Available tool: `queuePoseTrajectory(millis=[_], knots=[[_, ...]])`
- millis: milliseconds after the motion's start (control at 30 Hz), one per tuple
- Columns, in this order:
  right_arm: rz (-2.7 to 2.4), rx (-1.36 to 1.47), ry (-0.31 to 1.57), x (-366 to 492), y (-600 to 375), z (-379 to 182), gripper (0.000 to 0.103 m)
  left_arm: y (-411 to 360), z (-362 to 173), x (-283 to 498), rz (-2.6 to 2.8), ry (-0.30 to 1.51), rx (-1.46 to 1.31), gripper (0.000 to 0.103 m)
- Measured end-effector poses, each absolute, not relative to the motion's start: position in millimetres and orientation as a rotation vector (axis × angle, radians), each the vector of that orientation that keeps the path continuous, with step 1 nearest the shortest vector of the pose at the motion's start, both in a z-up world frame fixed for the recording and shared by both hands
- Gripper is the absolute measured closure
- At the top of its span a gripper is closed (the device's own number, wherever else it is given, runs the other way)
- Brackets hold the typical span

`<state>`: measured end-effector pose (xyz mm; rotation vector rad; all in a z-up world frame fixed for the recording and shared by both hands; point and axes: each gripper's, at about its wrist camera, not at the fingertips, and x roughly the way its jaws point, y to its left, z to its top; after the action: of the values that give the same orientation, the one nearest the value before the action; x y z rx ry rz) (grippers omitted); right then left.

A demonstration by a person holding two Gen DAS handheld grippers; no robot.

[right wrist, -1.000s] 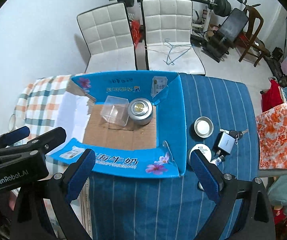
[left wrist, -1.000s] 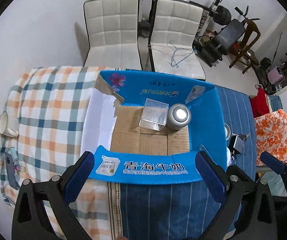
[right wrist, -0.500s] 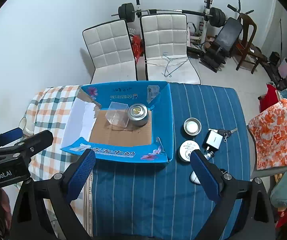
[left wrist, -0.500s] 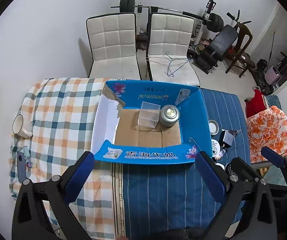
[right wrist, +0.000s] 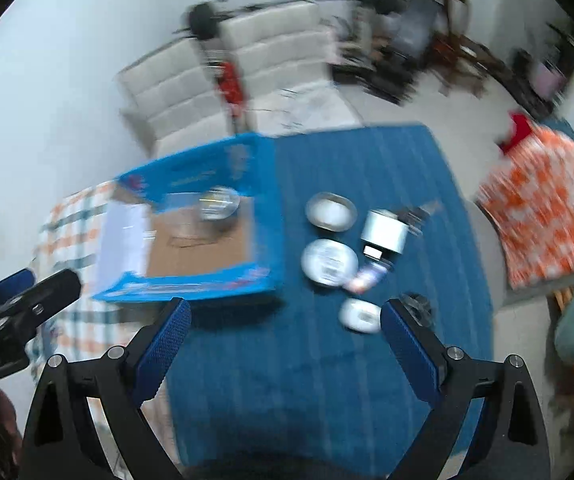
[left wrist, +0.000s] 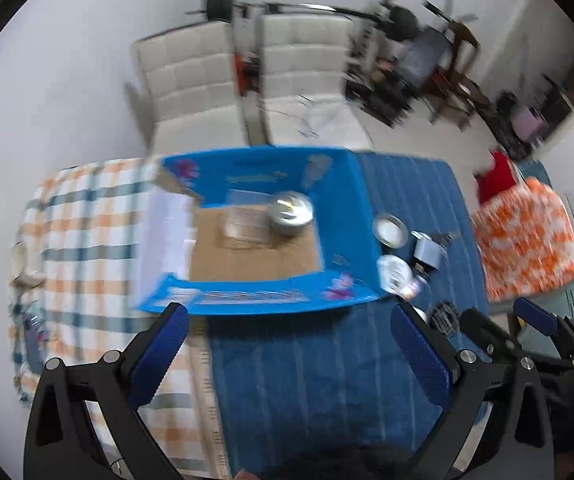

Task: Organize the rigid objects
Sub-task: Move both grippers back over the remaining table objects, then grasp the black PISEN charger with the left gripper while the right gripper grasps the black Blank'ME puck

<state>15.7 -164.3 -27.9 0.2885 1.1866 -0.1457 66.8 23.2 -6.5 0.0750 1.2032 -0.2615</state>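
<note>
Fingers of the right gripper (right wrist: pixel 283 324) spread wide and empty, now swung over the loose round tins (right wrist: pixel 329 258) beside the blue carton (right wrist: pixel 265 200); left gripper (left wrist: pixel 287 330) likewise released. Tin (right wrist: pixel 219 204) and clear box already inside; next pickup looks imminent.

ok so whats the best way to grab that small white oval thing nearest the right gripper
The white oval case lies flat on the blue cloth, long axis roughly left to right. Probably best to come straight down from above and close the jaws across its short width. The right gripper is open and empty. A small dark object sits close on its right, so stay centred.
</note>
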Motion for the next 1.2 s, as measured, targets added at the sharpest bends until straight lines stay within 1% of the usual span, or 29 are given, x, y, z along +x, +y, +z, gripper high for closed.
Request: queuePoseTrajectory(millis=[133,167,267,367,433,567,633,667,767,933,1067,1200], knots=[[-0.331,0.312,1.281,-2,-241,-84,0.005,-44,-54,69,-0.381,1.274,0.127,0.0],[-0.351,0.325,1.3,-4,-254,-98,0.005,-65,-74,68,-0.4,1.306,0.152,0.0],[-0.387,0.374,1.399,-5,-292,-163,0.005,-105,-125,67,-0.436,1.39,0.189,0.0],[-0.346,0.414,1.463,-4,-309,-220,0.006,-130,-163,63,-0.443,1.456,0.21,0.001],[-0.327,0.409,1.483,-2,-309,-244,0.007,-140,-181,60,-0.428,1.481,0.234,0.002],[-0.283,0.44,1.497,8,-307,-276,0.007,-140,-196,59,-0.386,1.5,0.258,0.002],[-0.285,0.407,1.529,14,-303,-293,0.02,-141,-200,61,-0.366,1.505,0.262,0.002],[-0.272,0.403,1.543,15,-301,-299,0.025,-142,-202,62,-0.353,1.508,0.265,0.002],[-0.262,0.353,1.538,14,-301,-299,0.026,-145,-204,66,-0.332,1.512,0.258,0.002],[-0.29,0.405,1.548,3,-335,-295,0.026,-161,-204,79,-0.316,1.502,0.181,0.002],[-0.331,0.404,1.525,5,-365,-284,0.026,-188,-207,100,-0.316,1.49,0.141,0.002],[-0.376,0.421,1.488,19,-393,-277,0.026,-223,-214,121,-0.327,1.46,0.194,0.002]])
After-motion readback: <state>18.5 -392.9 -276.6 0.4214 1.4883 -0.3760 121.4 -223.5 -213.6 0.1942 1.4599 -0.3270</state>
